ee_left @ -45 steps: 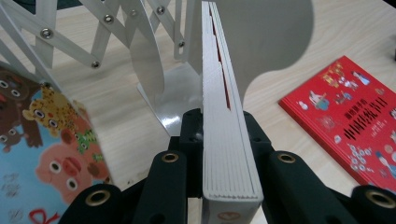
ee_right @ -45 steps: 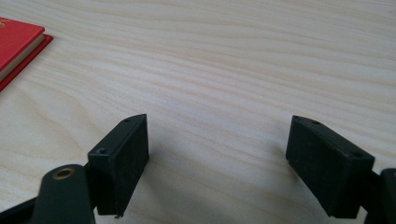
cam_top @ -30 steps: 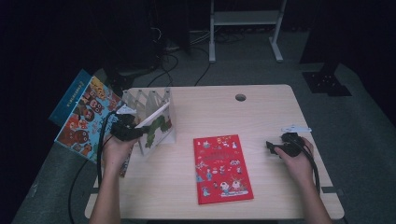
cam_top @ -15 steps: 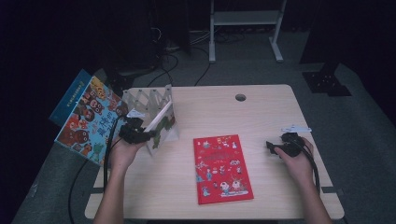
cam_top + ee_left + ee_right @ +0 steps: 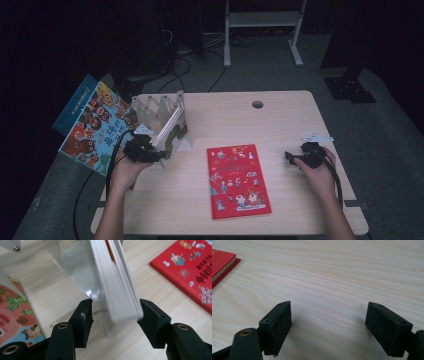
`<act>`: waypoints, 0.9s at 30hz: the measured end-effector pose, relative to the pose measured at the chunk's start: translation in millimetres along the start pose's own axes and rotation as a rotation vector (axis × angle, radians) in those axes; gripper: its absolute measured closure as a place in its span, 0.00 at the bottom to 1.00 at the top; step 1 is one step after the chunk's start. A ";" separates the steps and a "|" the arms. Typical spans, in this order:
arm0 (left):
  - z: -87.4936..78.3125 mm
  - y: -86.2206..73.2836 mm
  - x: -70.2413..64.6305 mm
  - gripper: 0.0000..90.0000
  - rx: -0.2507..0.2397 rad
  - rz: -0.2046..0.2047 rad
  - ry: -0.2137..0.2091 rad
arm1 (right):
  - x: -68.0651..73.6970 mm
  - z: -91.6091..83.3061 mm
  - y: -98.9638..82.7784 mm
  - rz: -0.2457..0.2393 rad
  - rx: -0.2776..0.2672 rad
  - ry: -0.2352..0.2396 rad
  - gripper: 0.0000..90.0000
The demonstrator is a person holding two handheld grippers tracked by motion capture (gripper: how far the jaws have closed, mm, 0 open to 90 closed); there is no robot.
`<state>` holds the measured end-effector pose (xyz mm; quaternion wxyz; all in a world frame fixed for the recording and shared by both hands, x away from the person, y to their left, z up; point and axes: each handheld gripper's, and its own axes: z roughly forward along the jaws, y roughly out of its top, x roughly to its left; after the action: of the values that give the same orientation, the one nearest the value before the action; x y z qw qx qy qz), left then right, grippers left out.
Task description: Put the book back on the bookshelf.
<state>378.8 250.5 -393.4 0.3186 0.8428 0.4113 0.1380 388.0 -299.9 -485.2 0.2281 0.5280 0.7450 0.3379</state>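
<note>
A thick book with white page edges [image 5: 120,287] leans tilted in a clear plastic book rack [image 5: 157,107] at the table's left. My left gripper [image 5: 115,303] straddles the book's lower corner; its jaws have just been opening, they stand open, and the pads are off the book. In the high view the left gripper [image 5: 159,154] sits at the rack's near side, by the leaning book [image 5: 172,125]. My right gripper [image 5: 288,156] rests at the right of the table, and up close the right gripper [image 5: 328,315] stands open with bare wood between its jaws.
A red picture book [image 5: 238,181] lies flat in the middle of the table; its corner [image 5: 220,263] shows up close. A colourful picture book [image 5: 95,127] overhangs the table's left edge. A cable hole [image 5: 257,104] sits near the far edge. A small white piece [image 5: 316,137] lies by the right hand.
The left jaws have opened off the leaning book, and the left hand has drawn slightly back toward the near edge. The book stays in the rack. The right hand has not moved.
</note>
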 end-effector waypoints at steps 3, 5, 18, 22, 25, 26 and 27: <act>-3.6 -2.7 2.0 0.50 0.005 0.004 -0.015 | 0.0 0.0 0.0 0.000 0.000 0.000 0.22; -6.2 -4.8 3.3 0.50 0.011 0.017 -0.027 | 0.0 0.0 0.0 0.000 0.000 0.000 0.22; -8.0 -15.9 12.0 0.67 0.072 0.063 -0.033 | 0.0 0.0 0.0 0.000 0.000 0.000 0.22; -1.0 -17.2 11.7 0.72 0.087 0.076 -0.035 | 0.0 0.0 0.0 0.000 0.000 0.000 0.22; 2.2 -17.0 10.8 0.76 0.091 0.088 -0.050 | 0.0 0.0 0.0 0.000 0.000 0.000 0.22; 3.0 -16.7 10.2 0.77 0.090 0.087 -0.054 | 0.0 0.0 0.0 0.000 0.000 0.000 0.22; 3.7 -16.4 9.8 0.78 0.087 0.085 -0.060 | 0.0 0.0 0.0 0.000 0.000 0.000 0.22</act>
<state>376.8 264.1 -407.2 0.2877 0.8763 0.3711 0.1080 388.0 -299.9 -485.3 0.2280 0.5280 0.7450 0.3380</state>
